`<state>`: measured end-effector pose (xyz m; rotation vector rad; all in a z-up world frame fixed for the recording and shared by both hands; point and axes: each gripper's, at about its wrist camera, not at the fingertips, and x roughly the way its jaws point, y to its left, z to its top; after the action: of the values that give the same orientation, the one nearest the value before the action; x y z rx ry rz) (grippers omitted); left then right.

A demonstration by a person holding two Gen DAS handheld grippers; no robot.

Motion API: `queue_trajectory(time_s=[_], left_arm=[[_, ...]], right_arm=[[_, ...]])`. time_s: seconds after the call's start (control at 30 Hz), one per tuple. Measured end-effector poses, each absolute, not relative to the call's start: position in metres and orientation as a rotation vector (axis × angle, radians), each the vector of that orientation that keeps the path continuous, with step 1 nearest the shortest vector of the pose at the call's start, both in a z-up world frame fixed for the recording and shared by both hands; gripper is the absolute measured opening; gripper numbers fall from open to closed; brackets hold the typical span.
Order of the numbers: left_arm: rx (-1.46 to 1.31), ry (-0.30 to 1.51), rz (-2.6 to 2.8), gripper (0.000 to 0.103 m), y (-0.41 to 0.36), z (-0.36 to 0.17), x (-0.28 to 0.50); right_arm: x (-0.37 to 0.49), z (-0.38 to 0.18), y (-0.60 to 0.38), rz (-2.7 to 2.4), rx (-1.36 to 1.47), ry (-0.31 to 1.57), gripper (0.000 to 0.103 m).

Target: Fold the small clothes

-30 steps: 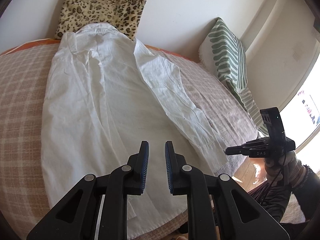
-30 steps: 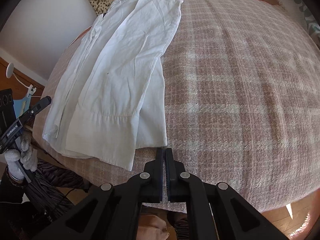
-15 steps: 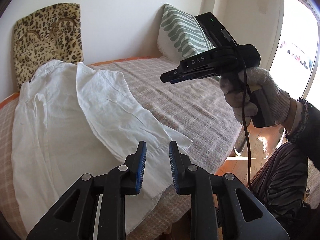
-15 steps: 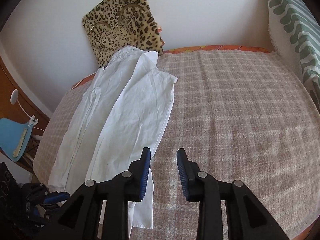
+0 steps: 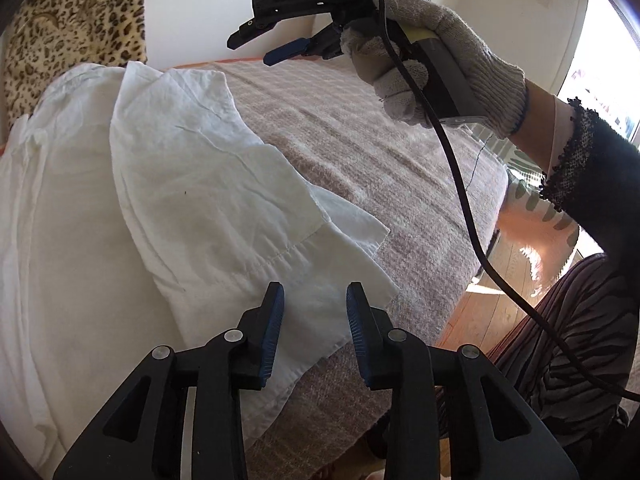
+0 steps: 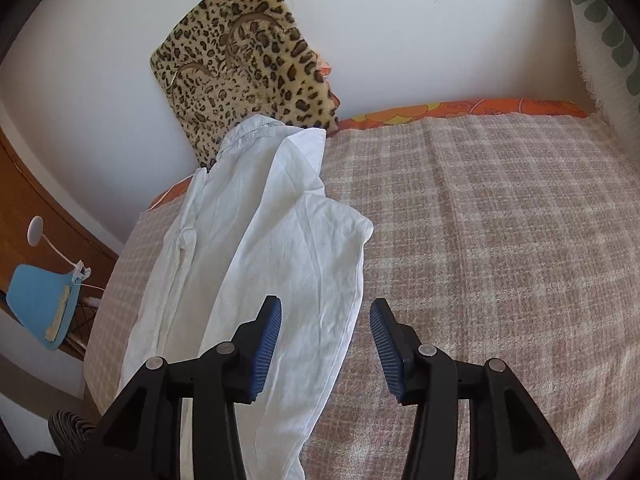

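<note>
Shirt [image 5: 120, 200] lies on the checked blanket [image 6: 500, 240], sleeve folded across. Left gripper [image 5: 315, 312] and right gripper [image 6: 326, 328], jaws just widened and empty, hover above it; next, pinch the hem.

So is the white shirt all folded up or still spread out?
Partly folded. The shirt lies long on the bed, its side and sleeve laid over the body, but bottom to collar it is still unfolded.

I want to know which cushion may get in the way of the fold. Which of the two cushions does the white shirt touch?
The furry leopard-print cushion leaning on the wall: the white shirt collar lies against its lower edge. The green-and-white striped cushion stands apart at the bed's far corner.
</note>
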<state>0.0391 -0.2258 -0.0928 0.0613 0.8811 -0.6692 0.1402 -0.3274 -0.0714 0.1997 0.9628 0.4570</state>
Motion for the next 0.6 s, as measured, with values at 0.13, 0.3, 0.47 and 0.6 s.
queue_trajectory(time_s=[0.13,0.3,0.47,0.6], left_arm=[[0.120,0.826,-0.663,0.052,-0.240,-0.084,0.030],[0.194,0.845,-0.649,0.054,-0.266,-0.091,0.038],[0.233,0.843,-0.605,0.054,-0.275,-0.095,0.046],[0.197,0.830,-0.595,0.033,-0.268,-0.096,0.054]], right_arm=[[0.165,-0.074,-0.332,0.488,0.212,0.952,0.068],[0.194,-0.079,-0.338,0.523,0.261,0.952,0.073],[0.216,-0.084,-0.345,0.545,0.292,0.933,0.077],[0.234,-0.093,-0.350,0.549,0.364,0.924,0.079]])
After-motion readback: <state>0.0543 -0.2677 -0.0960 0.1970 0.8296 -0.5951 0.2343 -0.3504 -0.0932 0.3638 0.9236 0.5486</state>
